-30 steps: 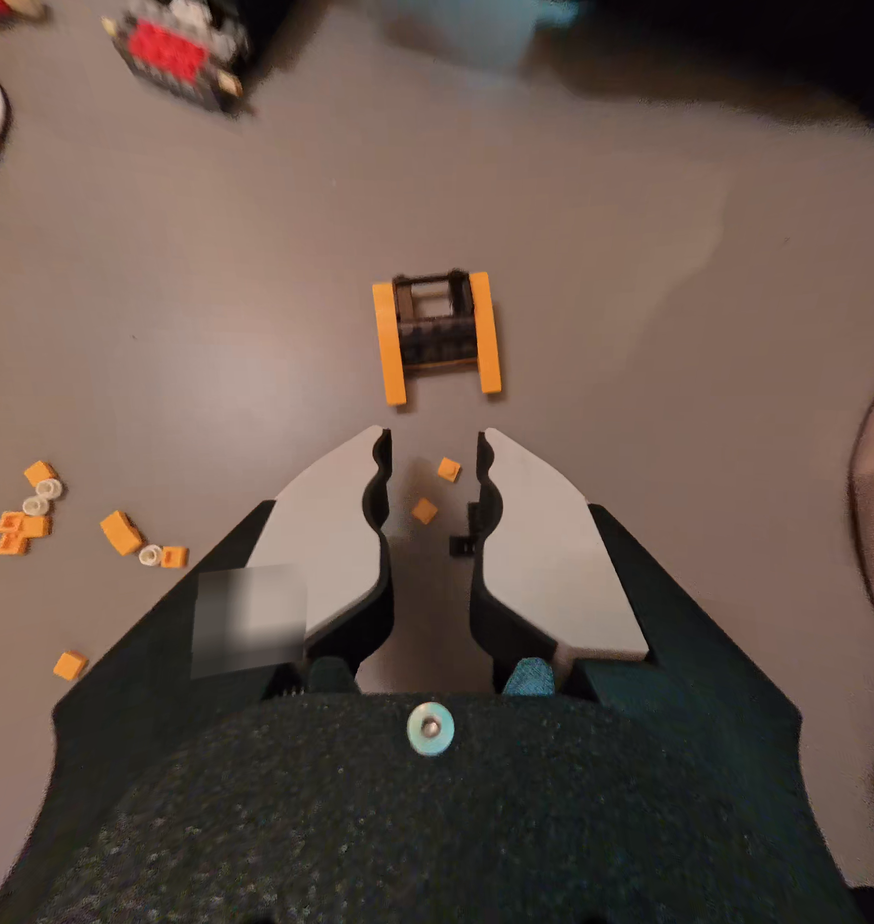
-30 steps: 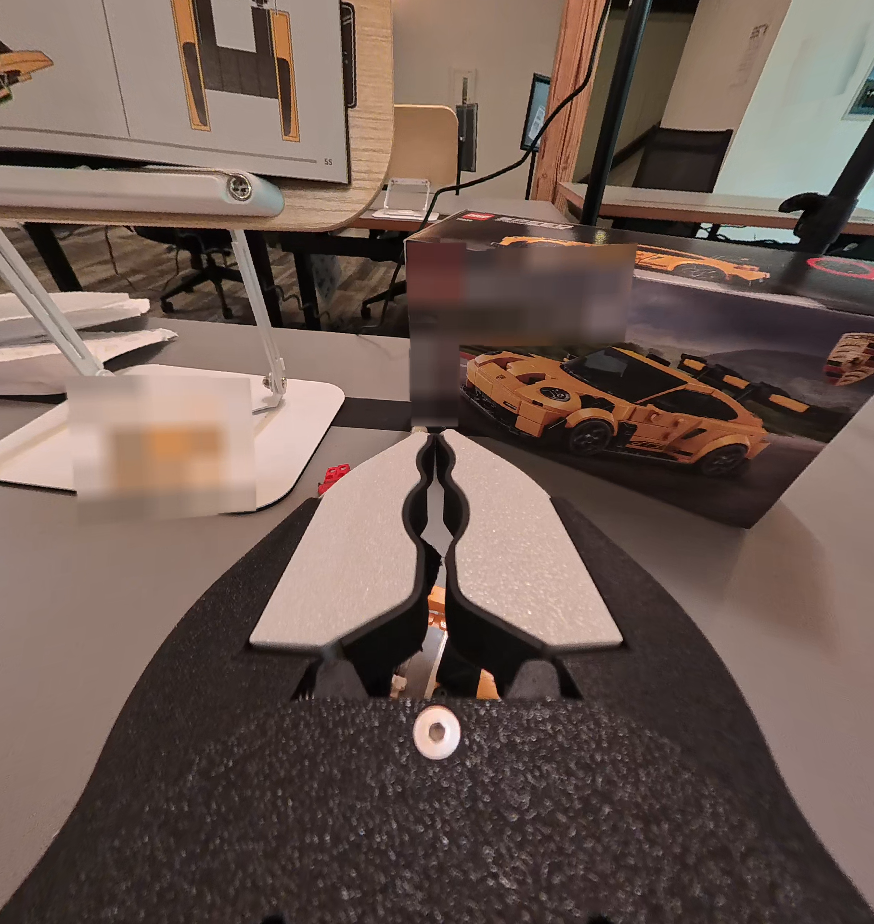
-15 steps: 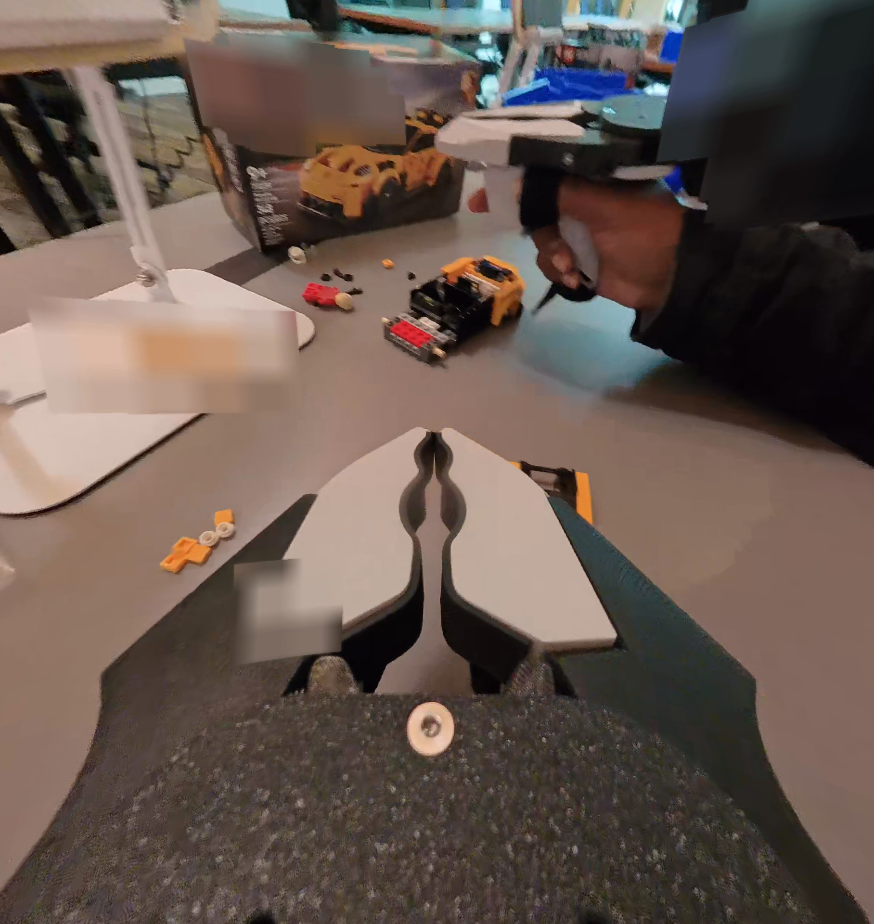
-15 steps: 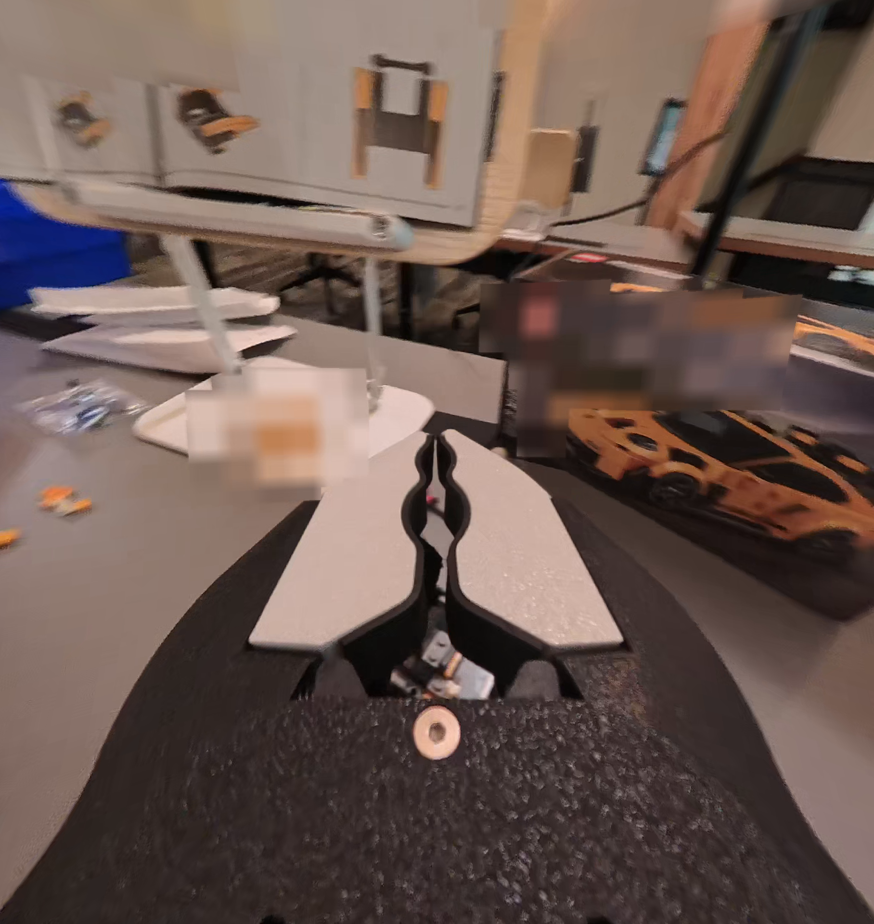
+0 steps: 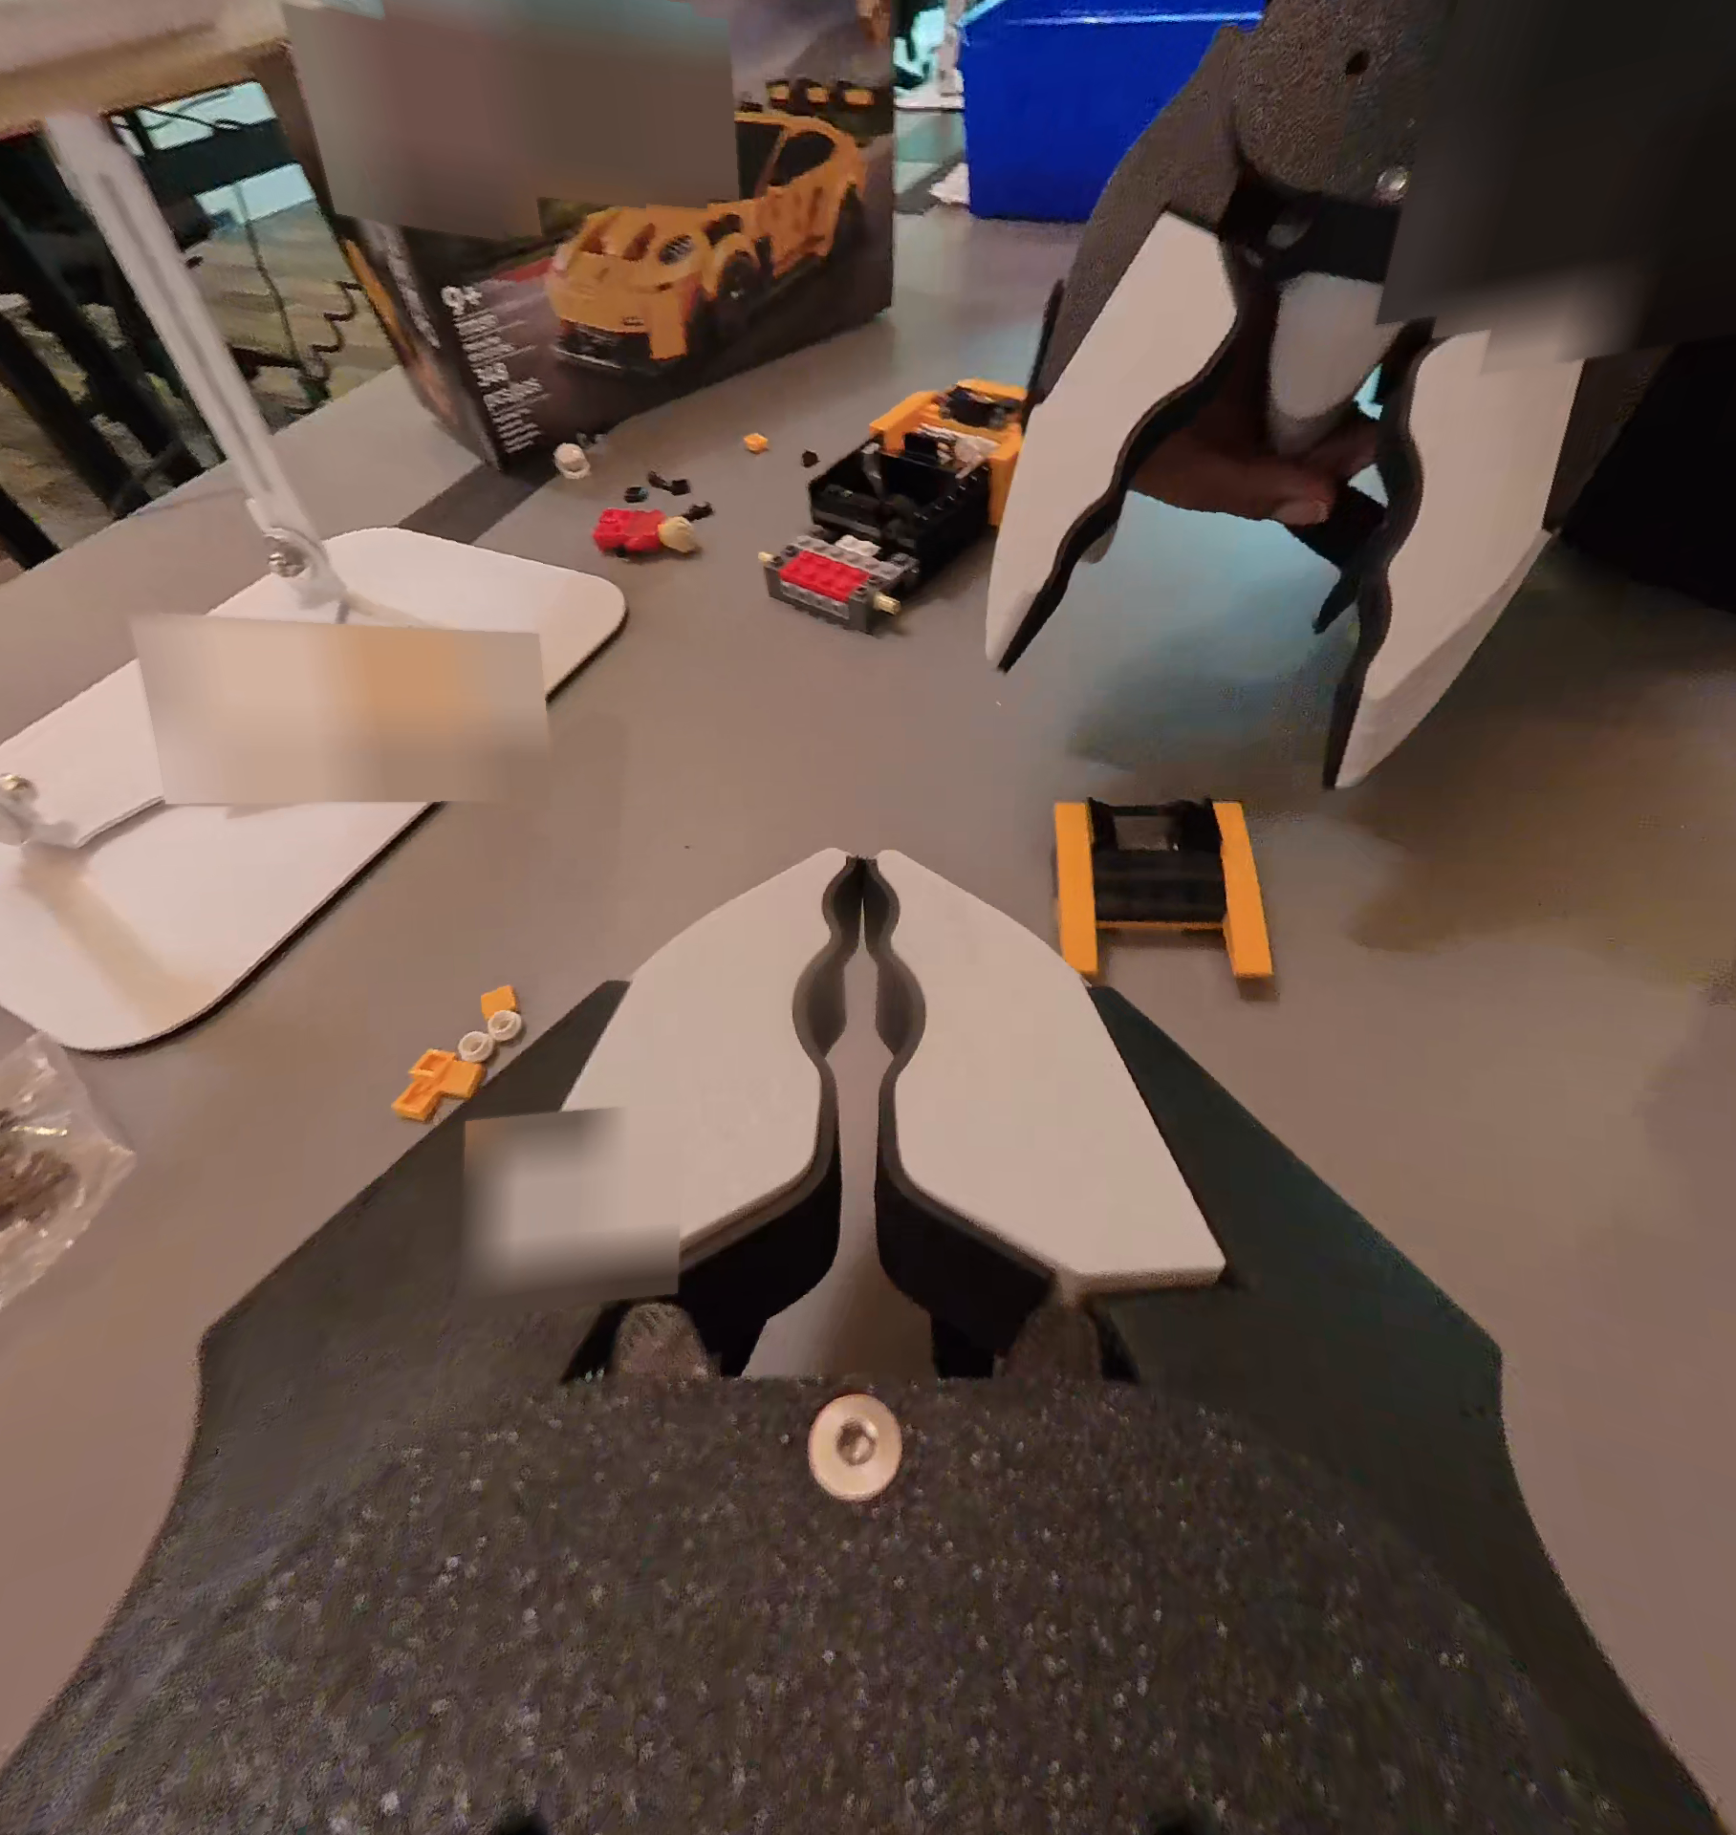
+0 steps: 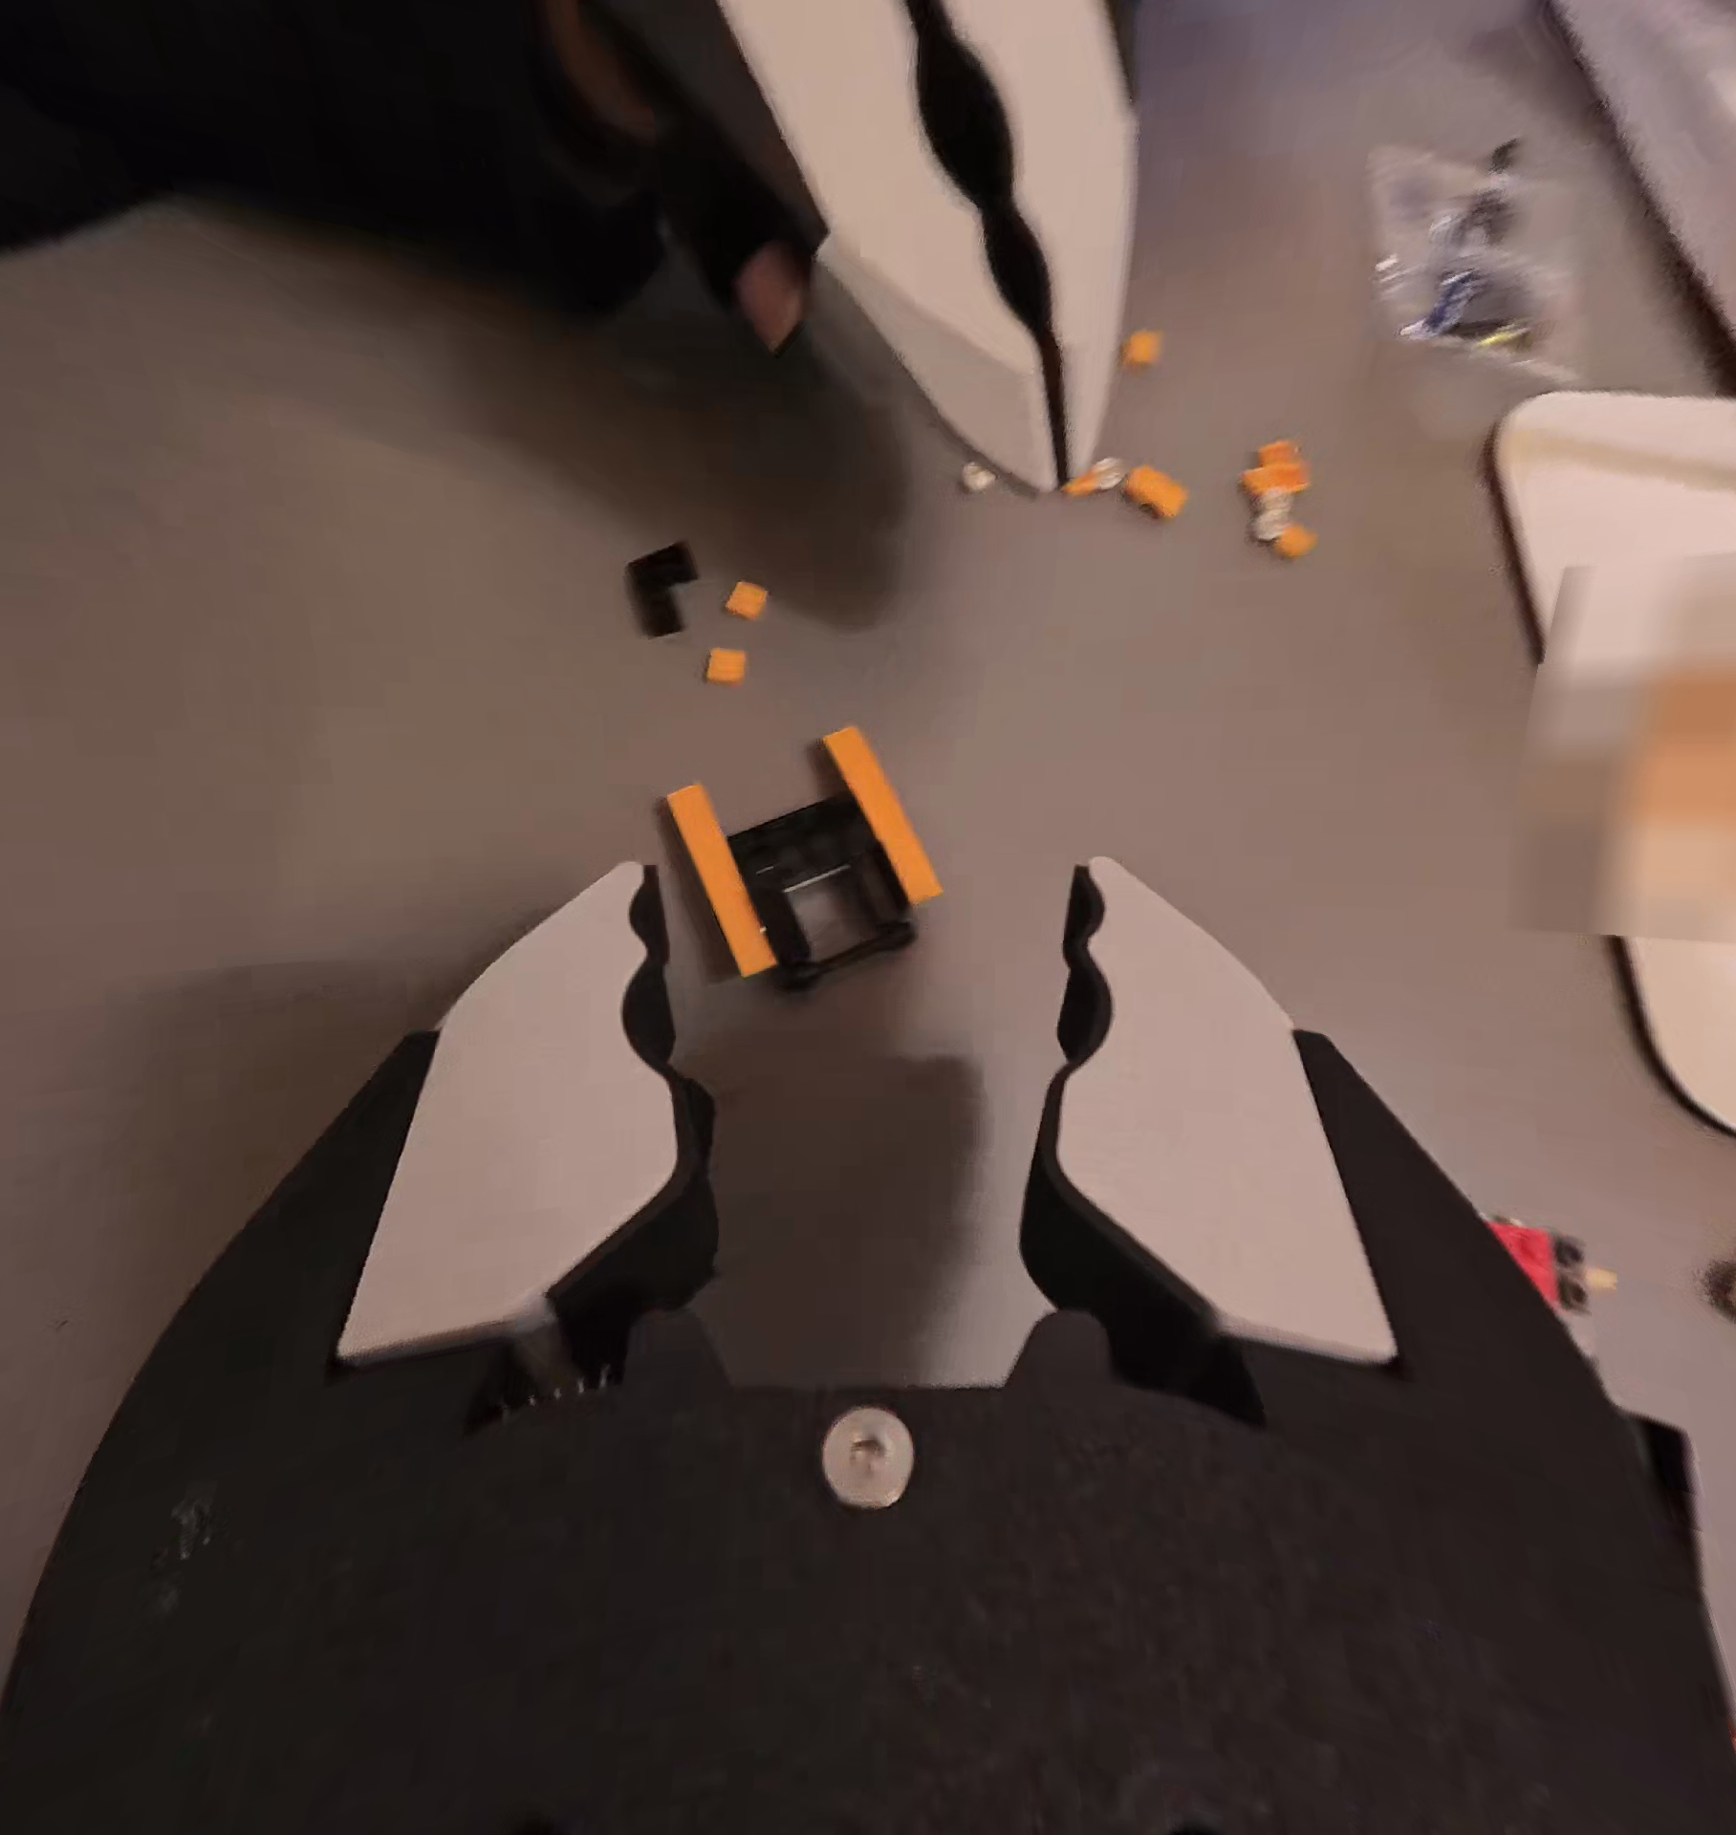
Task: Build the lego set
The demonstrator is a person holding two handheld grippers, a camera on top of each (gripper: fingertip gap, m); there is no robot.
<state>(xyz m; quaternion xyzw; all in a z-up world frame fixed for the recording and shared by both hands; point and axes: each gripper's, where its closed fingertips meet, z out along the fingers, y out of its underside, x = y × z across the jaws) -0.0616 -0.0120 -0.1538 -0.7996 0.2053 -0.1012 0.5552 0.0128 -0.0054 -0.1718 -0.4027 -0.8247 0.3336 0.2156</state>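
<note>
Orange-railed frame (image 6: 802, 860), rails toward left tongs (image 6: 1055, 467)

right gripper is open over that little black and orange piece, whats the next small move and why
Probably lower the right gripper a little further and centre it on the black and orange piece, then close. Its jaws stand wide apart, the piece lies flat on the table just past the fingertips and nearer the left one, and nothing holds it. The left gripper is shut and empty.

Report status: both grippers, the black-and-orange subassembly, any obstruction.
Left gripper shut, empty. Right gripper open above black-and-orange subassembly, not touching. Subassembly flat on grey table. Nothing blocking; loose orange pieces lie beyond.
</note>
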